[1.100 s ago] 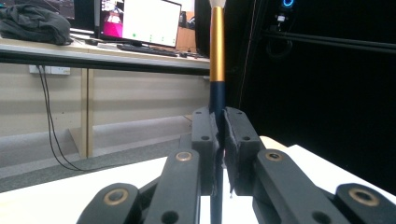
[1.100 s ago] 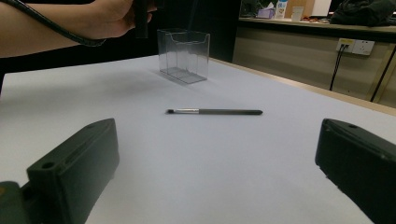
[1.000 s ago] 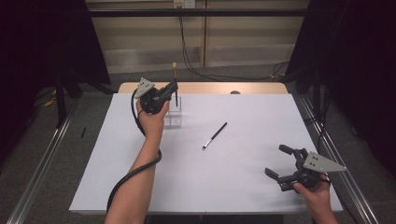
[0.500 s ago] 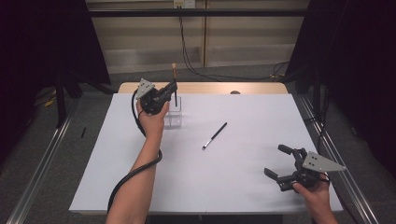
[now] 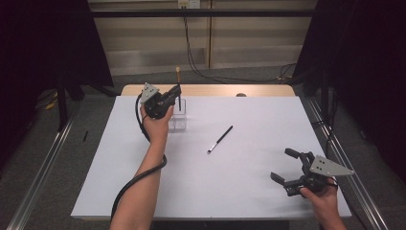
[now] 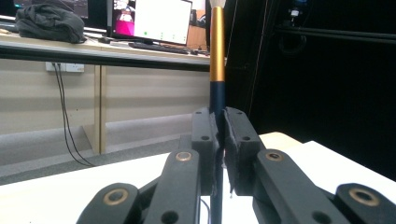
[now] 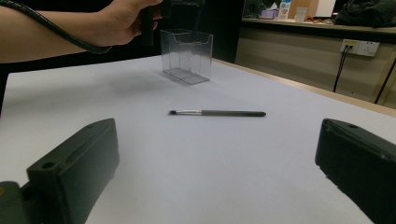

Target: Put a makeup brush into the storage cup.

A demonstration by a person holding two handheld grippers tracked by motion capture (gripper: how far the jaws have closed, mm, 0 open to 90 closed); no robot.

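Up at the far left of the desk (image 5: 119, 172), the left tool (image 5: 173, 94) is clenched on a brush (image 5: 178, 93) and holds it upright, tip end down, over the clear holder (image 5: 178, 117). From the left gripper view the two black jaws pinch the dark lower handle of that brush (image 6: 217, 70), with the gold band and pale top rising straight above them. Whether the lower end already touches the holder, I cannot tell; in the high view it sits right at the rim.

Now the near right corner: the right tool (image 5: 294, 167) hangs just above the white surface, jaws standing wide apart and released, nothing between them. In the right gripper view those jaws frame a second brush (image 7: 217, 113), a slim dark one with a silver ferrule, lying flat on the desk (image 7: 233, 168) well apart from them. Beyond it stands the holder (image 7: 187, 56), with dividers inside, and the left hand (image 7: 123, 21) is just beside its top. In the high view that slim brush (image 5: 220, 139) lies diagonally in the middle, between the two hands, right of the holder.
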